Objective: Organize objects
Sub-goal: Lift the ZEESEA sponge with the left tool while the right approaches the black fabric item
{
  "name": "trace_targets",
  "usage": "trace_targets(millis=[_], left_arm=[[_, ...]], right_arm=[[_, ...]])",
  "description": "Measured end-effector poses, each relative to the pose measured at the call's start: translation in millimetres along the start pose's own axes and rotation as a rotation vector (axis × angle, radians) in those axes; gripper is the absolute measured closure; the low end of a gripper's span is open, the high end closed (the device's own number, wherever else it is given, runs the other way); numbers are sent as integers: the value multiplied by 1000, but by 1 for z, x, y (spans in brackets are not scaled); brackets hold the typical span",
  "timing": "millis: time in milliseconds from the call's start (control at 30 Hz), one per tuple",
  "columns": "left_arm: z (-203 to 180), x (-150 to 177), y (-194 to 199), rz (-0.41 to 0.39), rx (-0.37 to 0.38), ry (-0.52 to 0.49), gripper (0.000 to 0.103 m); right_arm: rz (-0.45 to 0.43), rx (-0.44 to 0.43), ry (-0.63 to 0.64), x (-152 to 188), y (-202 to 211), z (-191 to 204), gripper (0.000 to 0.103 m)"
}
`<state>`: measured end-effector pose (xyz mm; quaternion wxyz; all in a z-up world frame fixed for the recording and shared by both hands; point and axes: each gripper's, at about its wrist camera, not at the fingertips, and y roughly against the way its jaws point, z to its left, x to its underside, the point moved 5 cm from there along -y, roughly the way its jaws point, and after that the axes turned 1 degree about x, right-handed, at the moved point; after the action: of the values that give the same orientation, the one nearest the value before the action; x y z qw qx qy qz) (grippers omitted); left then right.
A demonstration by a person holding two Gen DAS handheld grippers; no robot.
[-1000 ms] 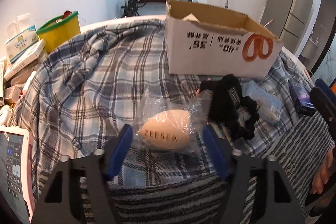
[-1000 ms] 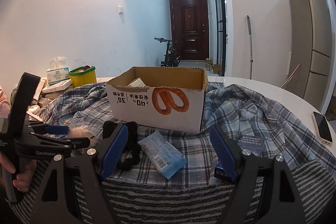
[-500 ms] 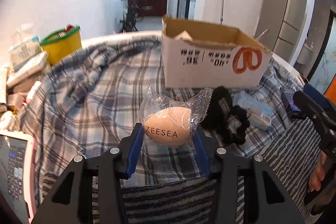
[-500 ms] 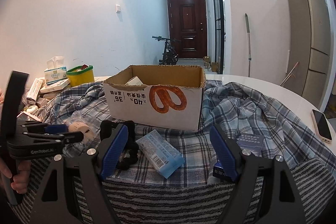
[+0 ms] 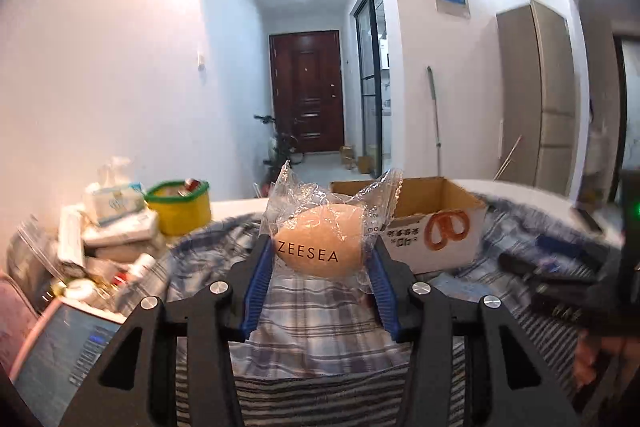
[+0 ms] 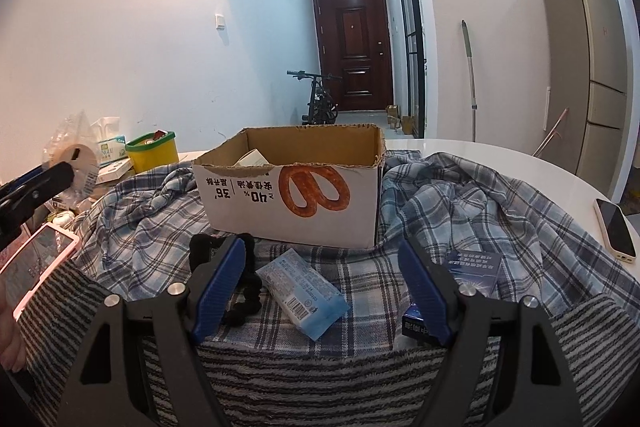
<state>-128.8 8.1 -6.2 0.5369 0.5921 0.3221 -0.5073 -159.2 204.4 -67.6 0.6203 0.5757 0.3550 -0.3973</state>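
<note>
My left gripper point(image 5: 318, 261) is shut on a beige egg-shaped sponge point(image 5: 320, 247) in a clear wrapper marked ZEESEA, held up off the plaid cloth point(image 5: 320, 323). Behind it stands the open cardboard box point(image 5: 434, 227). In the right wrist view the same sponge point(image 6: 78, 163) hangs at the far left, level with the box point(image 6: 296, 191). My right gripper point(image 6: 320, 269) hovers low over the cloth in front of the box. Its jaws are closing, and the pads press on nothing. A light blue packet point(image 6: 304, 293) lies on the cloth between the fingers.
A black scrunchie point(image 6: 244, 297) lies by the right gripper's left finger and a dark blue carton point(image 6: 474, 271) by the other. A phone point(image 6: 616, 227) rests on the white table at right. A pink tablet point(image 6: 38, 259), a yellow tub point(image 6: 154, 151) and tissue packs crowd the left.
The left gripper shut on the wrapped sponge, lifted it off the cloth and tilted upward. The right gripper kept its place, its jaws a little narrower.
</note>
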Motion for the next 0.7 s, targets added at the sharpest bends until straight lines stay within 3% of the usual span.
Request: trace_targets(millis=[67, 167, 267, 433, 600, 700], left_arm=[[7, 6, -8, 20, -34, 13, 54], [21, 13, -19, 59, 16, 102, 54], [30, 18, -25, 74, 5, 135, 54], [19, 20, -25, 67, -13, 105, 54], [19, 20, -24, 65, -32, 101, 54], [23, 21, -23, 62, -27, 120, 54]], right_arm=[[-4, 0, -1, 0, 1, -1, 28], [1, 1, 4, 0, 1, 1, 36], [22, -9, 19, -1, 0, 6, 58], [77, -113, -5, -13, 0, 21, 58], [61, -133, 60, -24, 1, 48, 58], [93, -215, 39, -25, -6, 63, 58]])
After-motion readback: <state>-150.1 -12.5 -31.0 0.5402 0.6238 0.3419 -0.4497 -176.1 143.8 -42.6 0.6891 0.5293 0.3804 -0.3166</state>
